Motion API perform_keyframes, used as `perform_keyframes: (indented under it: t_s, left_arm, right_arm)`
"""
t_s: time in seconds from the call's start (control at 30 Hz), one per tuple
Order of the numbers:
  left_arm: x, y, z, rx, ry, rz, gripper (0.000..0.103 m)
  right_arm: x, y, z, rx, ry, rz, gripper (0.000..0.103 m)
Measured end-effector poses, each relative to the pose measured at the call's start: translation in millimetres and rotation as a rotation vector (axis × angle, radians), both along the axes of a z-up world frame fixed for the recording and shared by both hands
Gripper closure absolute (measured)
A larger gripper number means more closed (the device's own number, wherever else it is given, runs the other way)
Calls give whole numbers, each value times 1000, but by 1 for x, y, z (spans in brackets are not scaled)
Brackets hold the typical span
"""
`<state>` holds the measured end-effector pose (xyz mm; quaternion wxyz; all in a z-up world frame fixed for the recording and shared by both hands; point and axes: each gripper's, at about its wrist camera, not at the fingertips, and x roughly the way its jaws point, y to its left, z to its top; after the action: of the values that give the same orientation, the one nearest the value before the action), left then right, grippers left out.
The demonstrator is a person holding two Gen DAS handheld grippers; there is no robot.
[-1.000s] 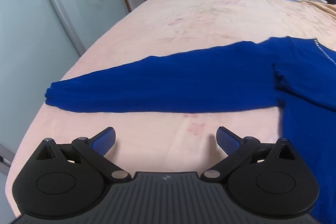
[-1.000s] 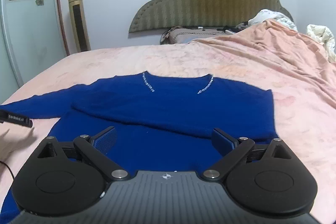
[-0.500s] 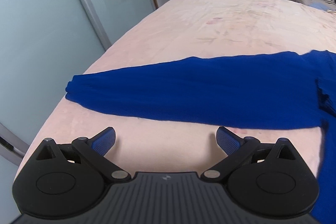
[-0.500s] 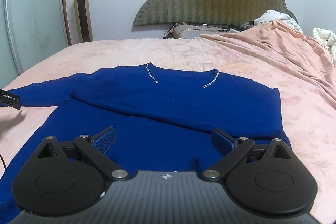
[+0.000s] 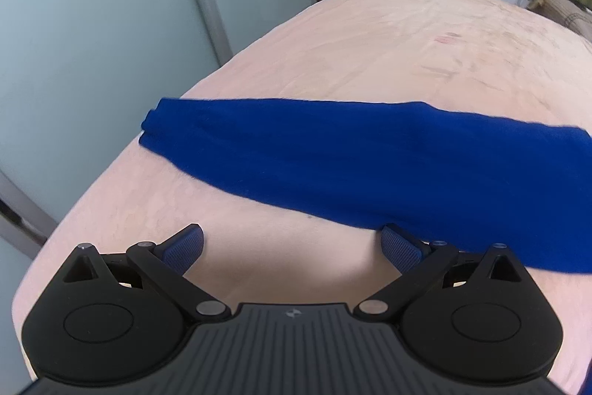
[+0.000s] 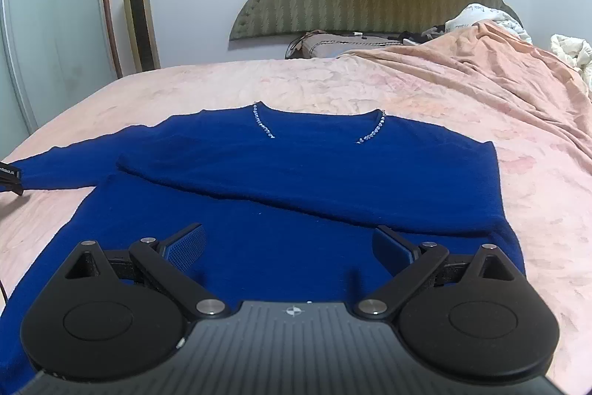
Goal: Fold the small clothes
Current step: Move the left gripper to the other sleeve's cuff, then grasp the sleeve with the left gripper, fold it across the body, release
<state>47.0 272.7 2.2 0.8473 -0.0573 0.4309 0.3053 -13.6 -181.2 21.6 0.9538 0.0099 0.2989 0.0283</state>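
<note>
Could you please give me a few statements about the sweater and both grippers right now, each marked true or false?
1. The blue sweater lies on a pink bedsheet. True.
2. The left gripper is clamped on the sleeve. False: it is open and holds nothing, with the outstretched sleeve just ahead of it.
3. One sleeve is already folded across the sweater's chest. True: the folded sleeve runs across the body.
4. The right gripper is shut. False: it is open above the sweater's lower body.
5. The neckline trim is red. False: it is pale and beaded.
</note>
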Motion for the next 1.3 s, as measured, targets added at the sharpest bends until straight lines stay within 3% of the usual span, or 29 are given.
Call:
perform_keyframes:
  t_s: [0.13,0.23,0.5,0.6,0.63,0.73,0.77,0.8,0.83,0.87,0.97,1.17,1.23,1.3]
  left_arm:
    - [-1,14,-1,-55,-21,20,0]
    - [-4,41,-3,-191,-82,40,0]
    - [-45,140,-10,-596,-502,252,1]
    - [-51,161,-17,-702,-595,302,2]
    - [-54,166,-19,-726,-625,329,11]
    - [-54,176,-27,-765,-627,390,64]
    - [-53,179,-31,-782,-619,403,76]
    - [-52,182,-35,-795,-615,413,82]
    - [-51,185,-37,-797,-607,420,94]
    - [-50,188,-37,-791,-596,427,97]
    - [-50,178,-26,-710,-587,416,99]
    - [-21,135,42,-307,-540,344,99]
    - [-2,106,68,-192,-531,285,99]
    - [17,62,97,-80,-542,161,99]
  right_arm:
    - [2,3,-1,-2,3,7,5]
    - [3,5,-2,-2,8,10,5]
    - [4,4,-2,-2,10,4,4]
    - [5,5,-3,-1,11,4,4]
    - [6,6,-3,-3,11,7,4]
    - [7,8,-3,-6,12,18,4]
    - [7,9,-3,-8,13,21,4]
    - [7,9,-4,-10,14,26,4]
    - [7,10,-4,-12,14,29,4]
    - [7,11,-3,-14,14,31,4]
    - [6,11,-2,-10,10,33,4]
    - [1,2,1,5,-7,26,4]
    - [-2,-5,2,15,-18,14,4]
    - [-5,-13,1,27,-20,-6,4]
